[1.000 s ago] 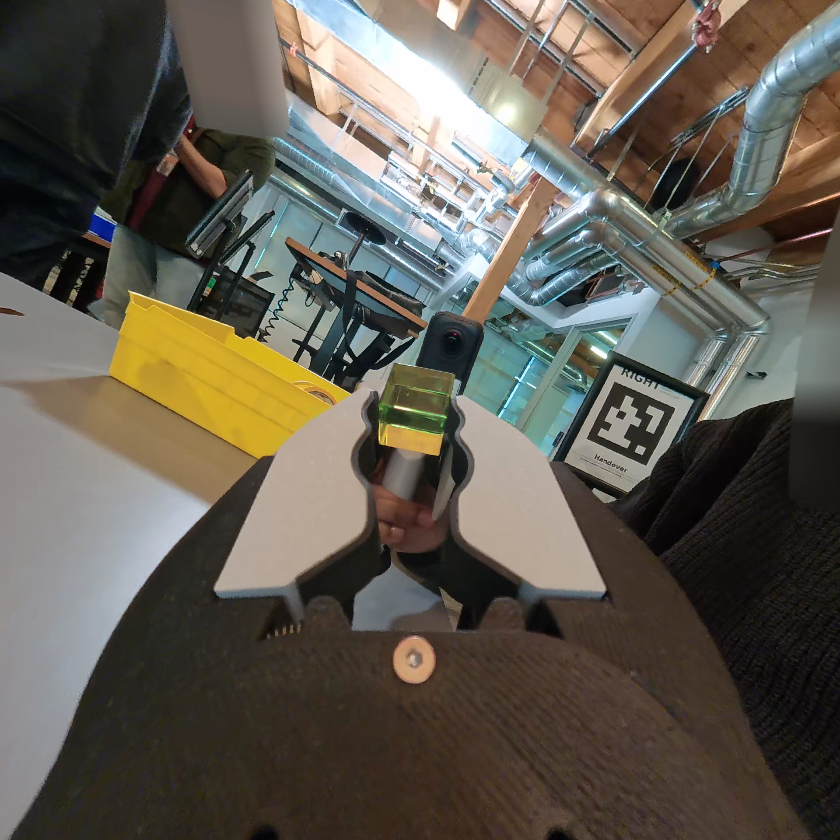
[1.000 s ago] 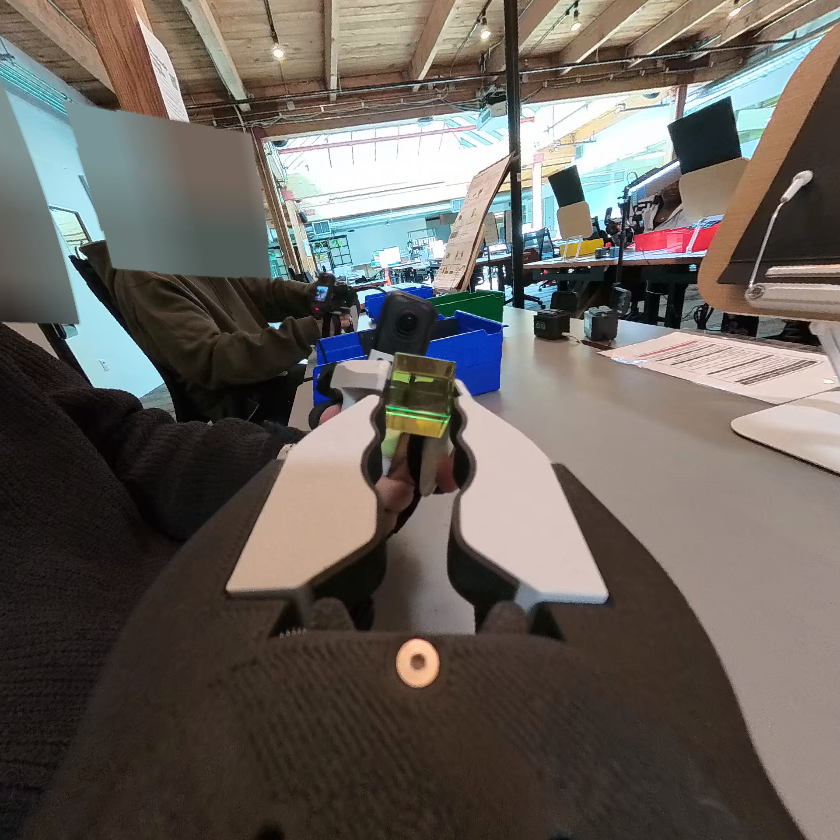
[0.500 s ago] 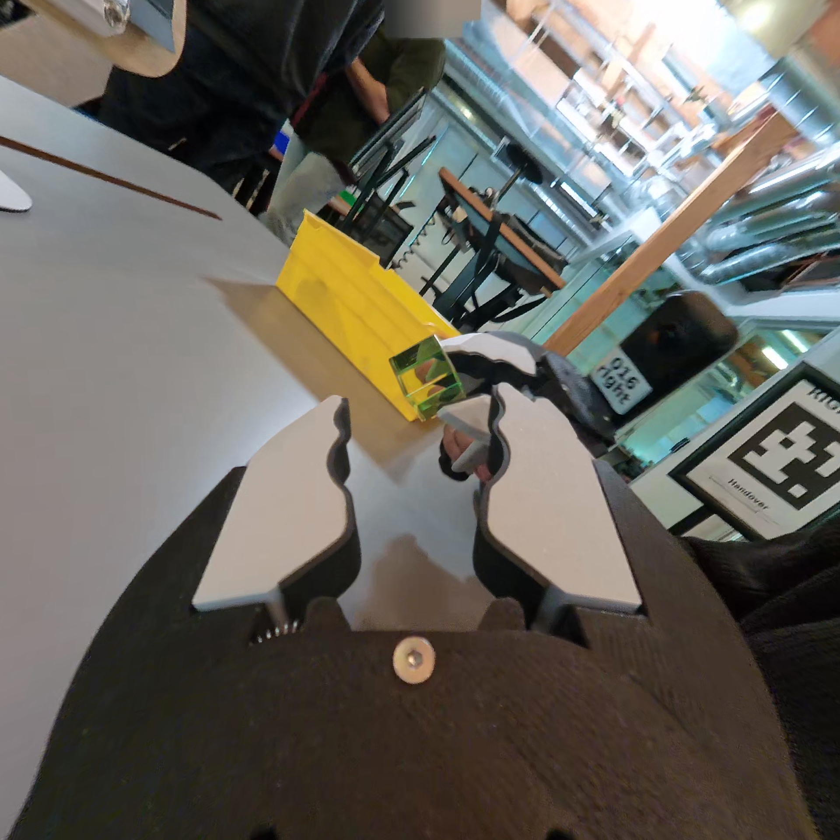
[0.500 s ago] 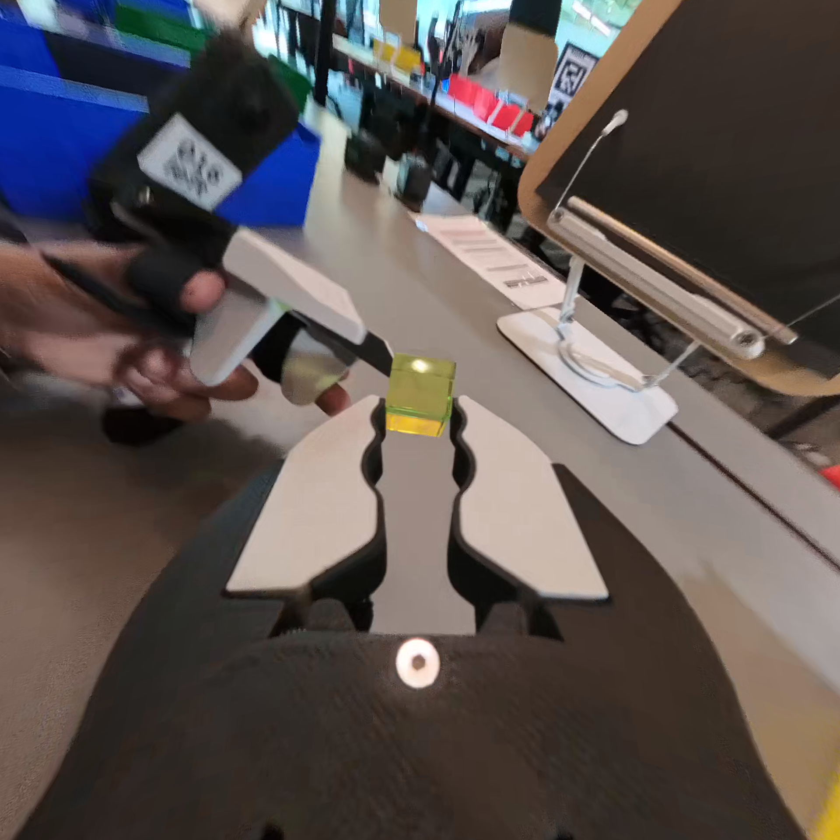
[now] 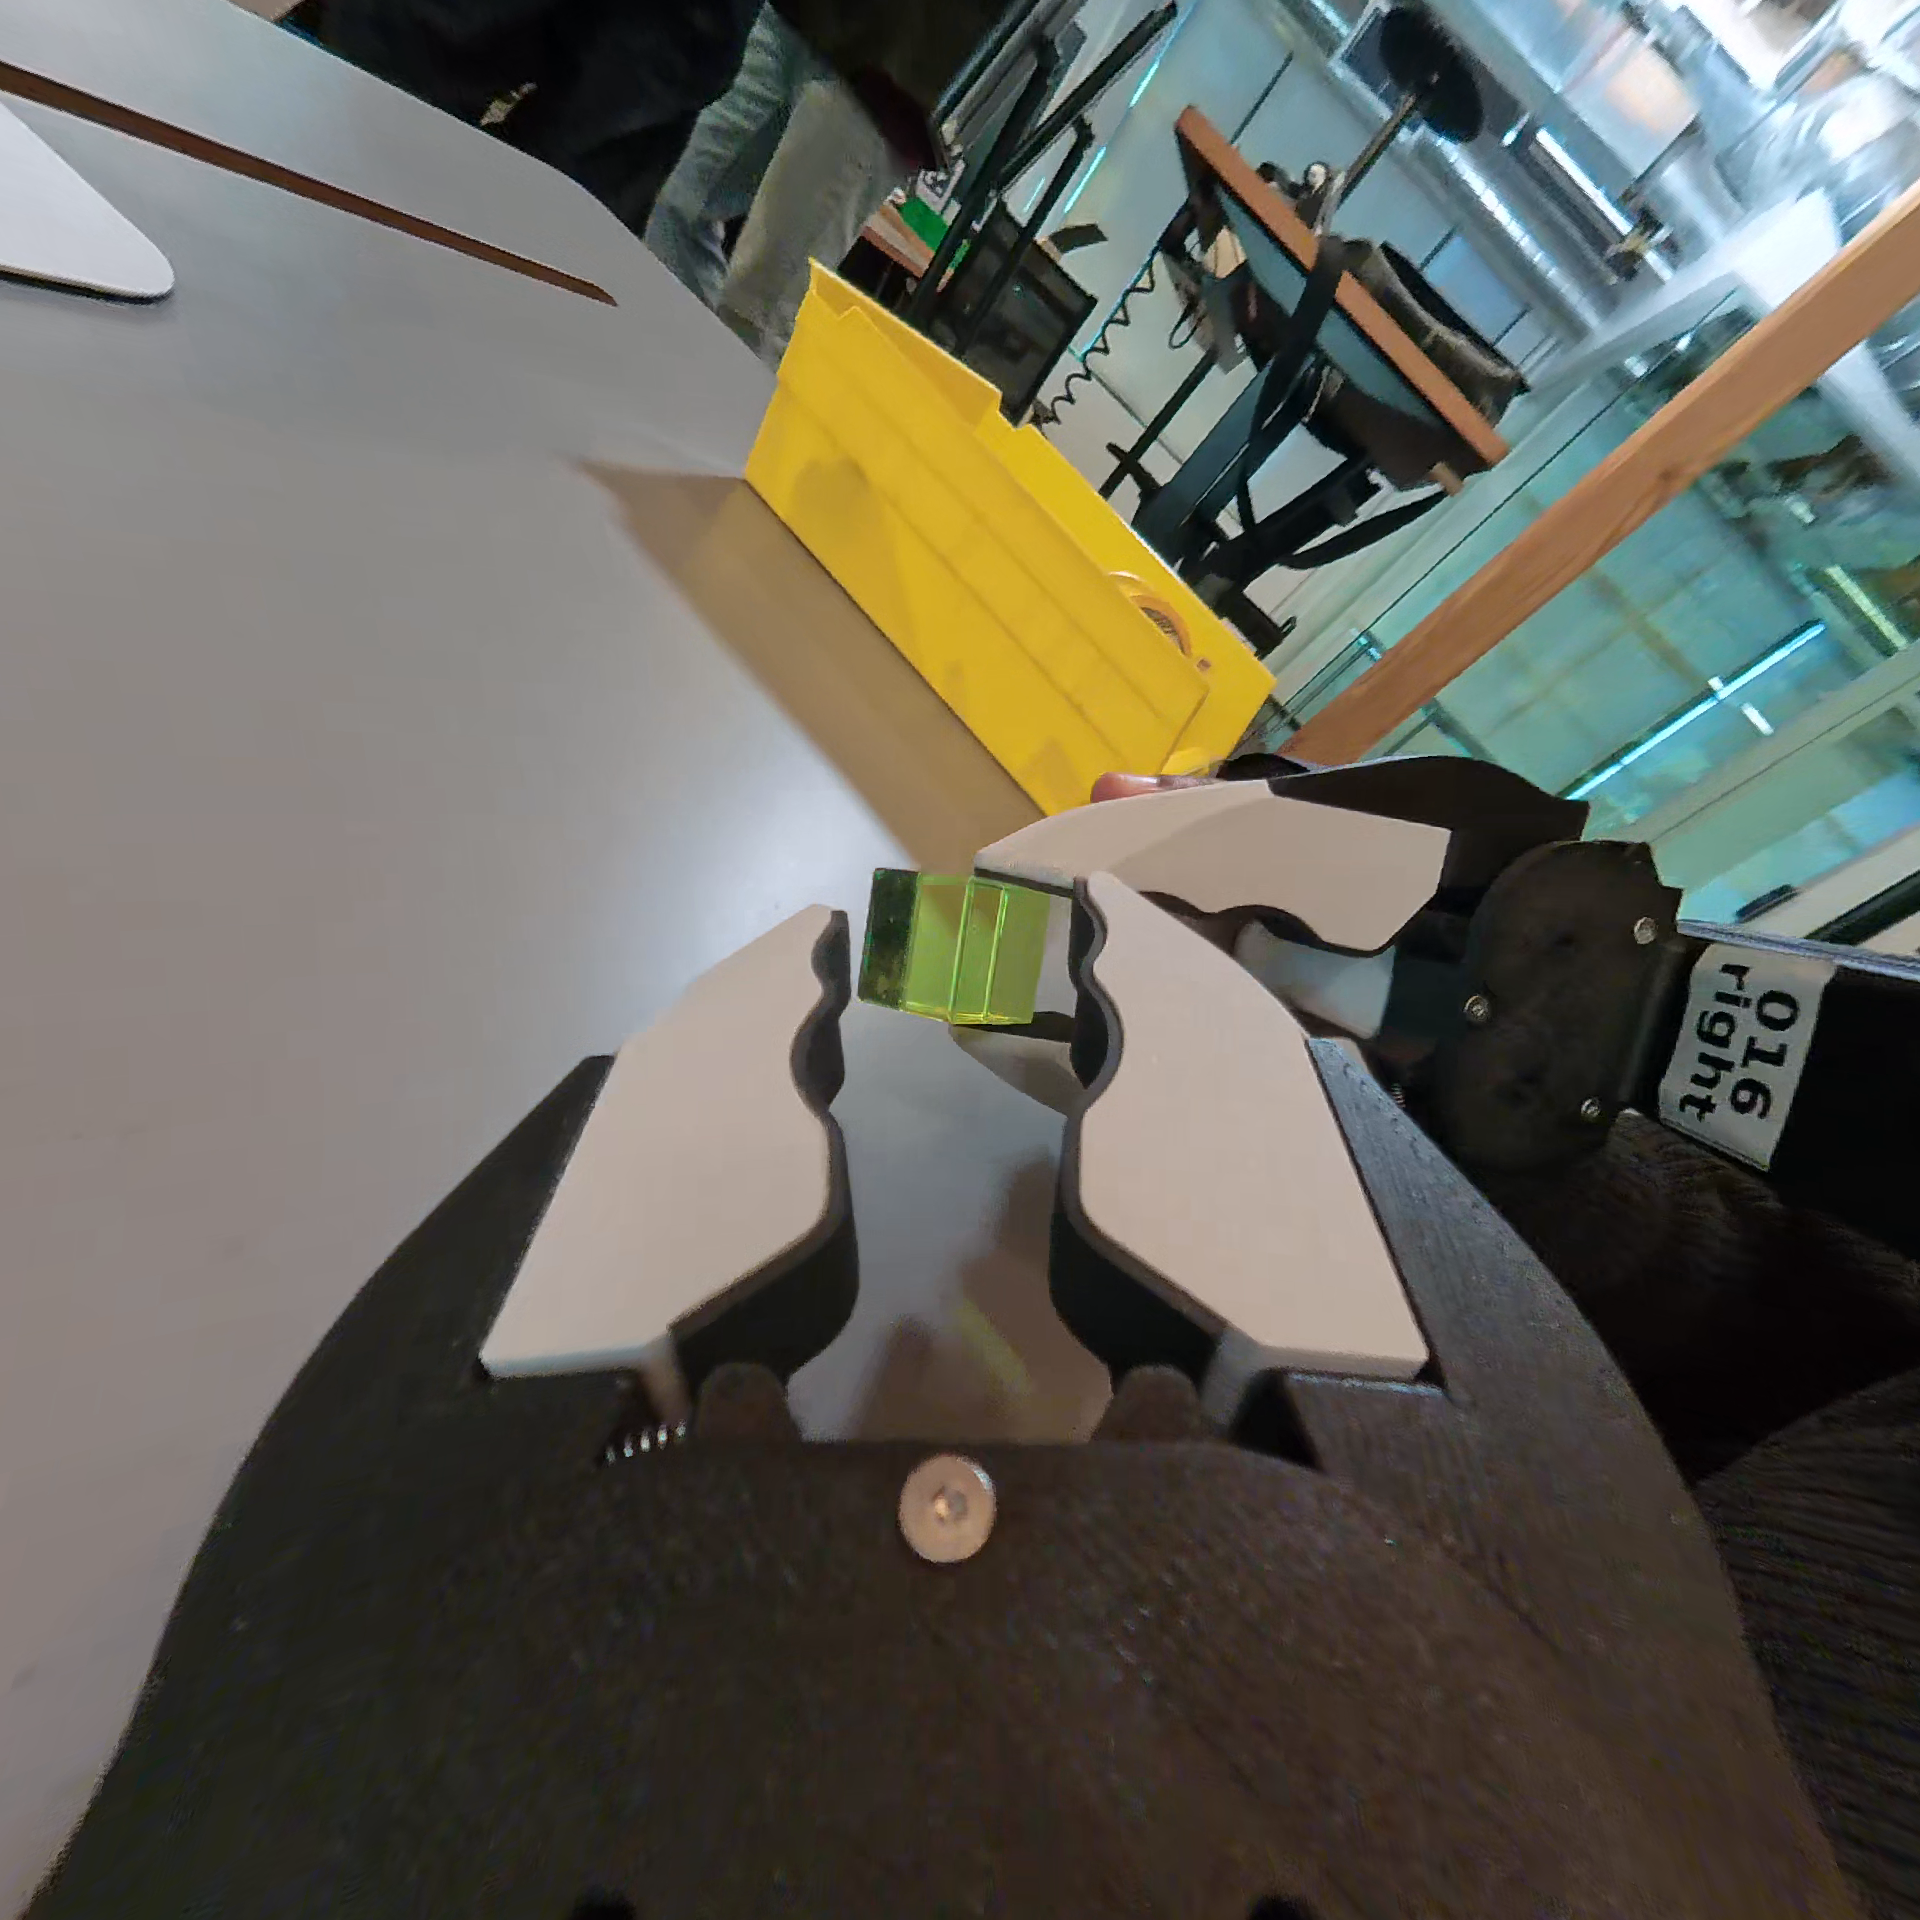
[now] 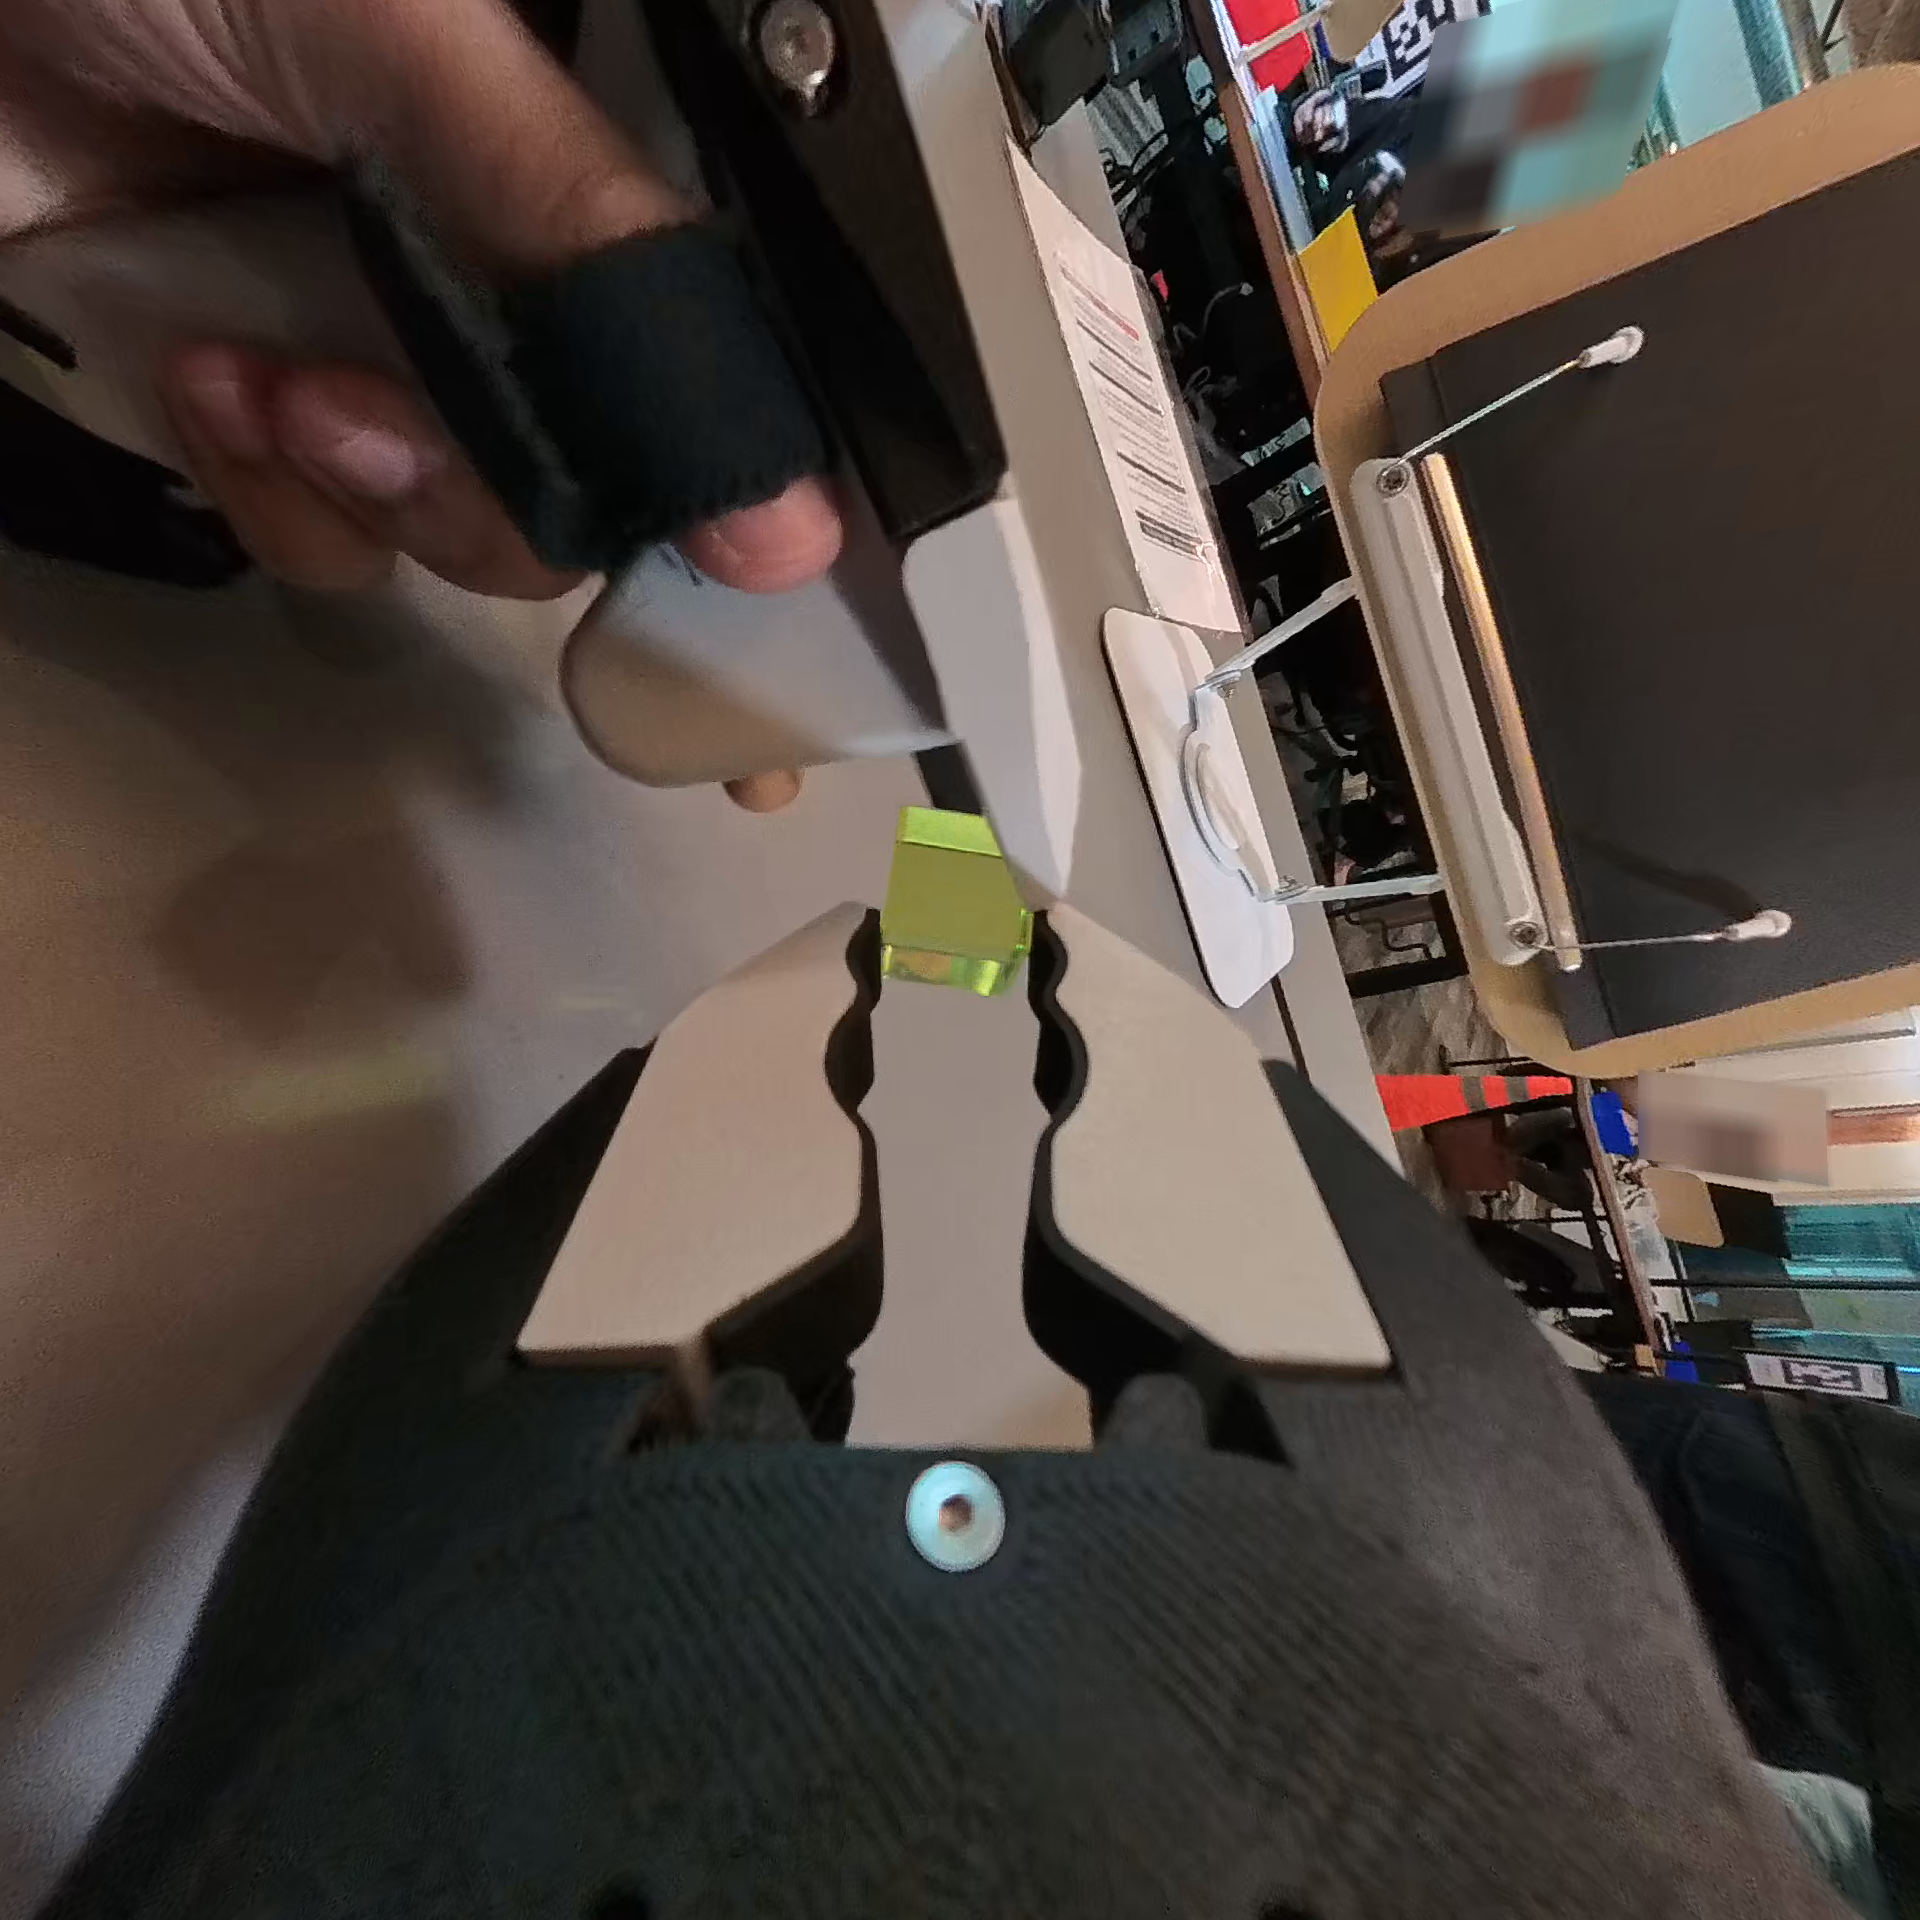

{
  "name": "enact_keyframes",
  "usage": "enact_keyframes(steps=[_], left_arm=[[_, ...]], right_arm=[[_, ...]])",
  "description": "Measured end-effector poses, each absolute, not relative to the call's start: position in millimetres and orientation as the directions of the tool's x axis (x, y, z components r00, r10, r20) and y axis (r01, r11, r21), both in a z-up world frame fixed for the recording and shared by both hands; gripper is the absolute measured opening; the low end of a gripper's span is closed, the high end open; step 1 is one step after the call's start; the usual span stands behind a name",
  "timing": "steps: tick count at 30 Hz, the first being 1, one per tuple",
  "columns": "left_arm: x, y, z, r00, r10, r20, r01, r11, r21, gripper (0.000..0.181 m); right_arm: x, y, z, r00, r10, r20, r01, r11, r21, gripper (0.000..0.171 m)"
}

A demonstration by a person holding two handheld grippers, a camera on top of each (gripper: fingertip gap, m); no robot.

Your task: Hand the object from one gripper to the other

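Bearing a printed white tag (image 5: 1735,1060), right gripper (image 6: 954,935) clamping green cube (image 6: 951,909); left gripper (image 5: 961,961) apart.

A second ago both grippers clamp the green cube (image 6: 951,904) together. Now only the right gripper (image 6: 954,961) grips it at its fingertips, while the left gripper (image 5: 956,961) has let go and spread its fingers. The right gripper enters the left wrist view from 3 o'clock, and both cameras have tilted down toward the desk (image 5: 312,727).
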State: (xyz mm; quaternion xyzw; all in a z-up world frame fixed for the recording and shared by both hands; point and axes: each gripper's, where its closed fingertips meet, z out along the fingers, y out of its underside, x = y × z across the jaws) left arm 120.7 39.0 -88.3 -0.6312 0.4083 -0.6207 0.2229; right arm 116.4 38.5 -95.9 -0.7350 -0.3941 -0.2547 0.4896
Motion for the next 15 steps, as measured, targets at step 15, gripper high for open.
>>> enact_keyframes(steps=[15], left_arm=[[123,30,-104,-0.068,-0.929,0.363,-0.333,-0.322,-0.886,0.039]], right_arm=[[113,38,-93,0.551,0.32,0.771,0.834,-0.179,-0.522,0.028]])
